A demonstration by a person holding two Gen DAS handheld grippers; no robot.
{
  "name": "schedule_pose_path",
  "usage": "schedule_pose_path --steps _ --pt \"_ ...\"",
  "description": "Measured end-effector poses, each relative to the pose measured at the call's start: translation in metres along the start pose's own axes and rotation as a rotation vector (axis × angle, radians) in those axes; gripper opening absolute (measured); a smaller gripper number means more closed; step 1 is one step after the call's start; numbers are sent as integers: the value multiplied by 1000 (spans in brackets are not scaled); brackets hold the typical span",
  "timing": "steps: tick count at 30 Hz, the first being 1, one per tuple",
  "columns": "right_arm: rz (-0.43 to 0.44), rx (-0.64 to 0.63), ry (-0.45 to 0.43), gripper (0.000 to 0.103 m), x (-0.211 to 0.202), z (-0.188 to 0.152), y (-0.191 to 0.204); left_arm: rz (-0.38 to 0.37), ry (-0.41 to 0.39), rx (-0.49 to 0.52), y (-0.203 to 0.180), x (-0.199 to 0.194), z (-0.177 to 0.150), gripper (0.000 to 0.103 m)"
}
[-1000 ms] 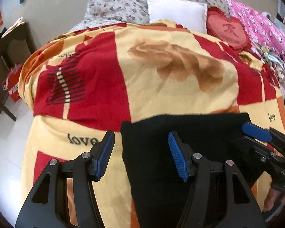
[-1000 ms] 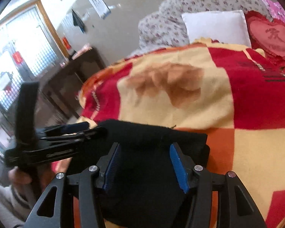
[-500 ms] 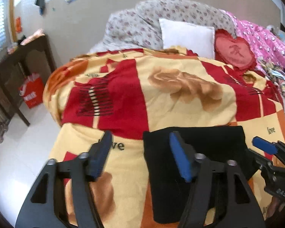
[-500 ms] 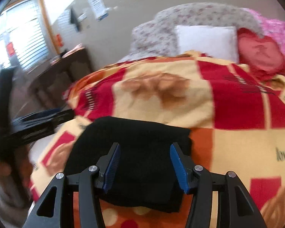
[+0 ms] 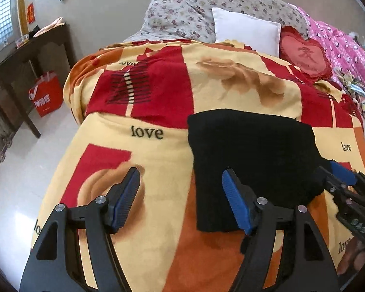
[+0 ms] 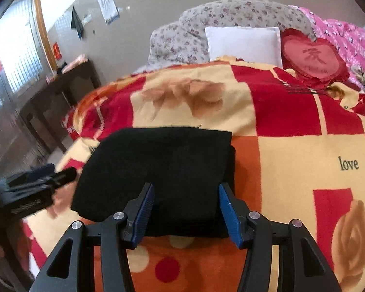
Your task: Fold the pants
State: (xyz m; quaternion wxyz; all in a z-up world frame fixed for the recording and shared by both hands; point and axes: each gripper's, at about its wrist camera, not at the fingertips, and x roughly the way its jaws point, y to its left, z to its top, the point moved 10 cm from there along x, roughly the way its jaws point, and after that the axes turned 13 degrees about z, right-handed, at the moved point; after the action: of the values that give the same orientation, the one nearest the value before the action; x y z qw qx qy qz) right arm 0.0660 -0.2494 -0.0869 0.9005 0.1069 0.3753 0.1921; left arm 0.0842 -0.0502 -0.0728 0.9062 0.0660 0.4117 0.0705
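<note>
The black pants (image 5: 253,160) lie folded into a compact rectangle on the red, yellow and orange blanket (image 5: 158,102); they also show in the right wrist view (image 6: 163,170). My left gripper (image 5: 182,199) is open and empty, held above the bed at the pants' near left edge. My right gripper (image 6: 186,213) is open and empty, just in front of the pants' near edge. The right gripper also shows at the right edge of the left wrist view (image 5: 345,189). The left gripper shows blurred at the left of the right wrist view (image 6: 36,187).
A white pillow (image 5: 245,31), a red heart cushion (image 5: 304,56) and floral bedding (image 5: 182,14) lie at the head of the bed. Pink bedding (image 5: 345,48) is at the right. A dark wooden table (image 5: 24,68) and red bag (image 5: 46,95) stand left, on the floor.
Both grippers have pulled back and up from the folded pants, which now lie farther ahead. Both stay open.
</note>
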Motion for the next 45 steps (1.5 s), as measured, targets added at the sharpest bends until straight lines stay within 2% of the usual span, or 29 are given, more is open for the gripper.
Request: schedule_pose_path --steps 3,9,16,22,28,33,45 --pt "-13 22 47 54 18 -10 -7 12 -4 -4 4 0 -1 71" --pt "34 40 17 53 0 -2 -6 15 14 -10 6 7 -2 71" --pt "25 49 16 56 -7 4 -16 -27 19 5 -9 11 7 71" --pt "29 26 -26 56 -17 19 -11 -52 28 19 -19 14 11 71" --pt "11 -3 -44 56 -18 33 1 20 -19 46 -17 7 15 71" --pt "33 9 -50 56 -15 28 14 57 -54 33 -11 -2 15 71" --pt "29 -2 -55 56 -32 18 28 52 -100 7 -8 -29 6 71"
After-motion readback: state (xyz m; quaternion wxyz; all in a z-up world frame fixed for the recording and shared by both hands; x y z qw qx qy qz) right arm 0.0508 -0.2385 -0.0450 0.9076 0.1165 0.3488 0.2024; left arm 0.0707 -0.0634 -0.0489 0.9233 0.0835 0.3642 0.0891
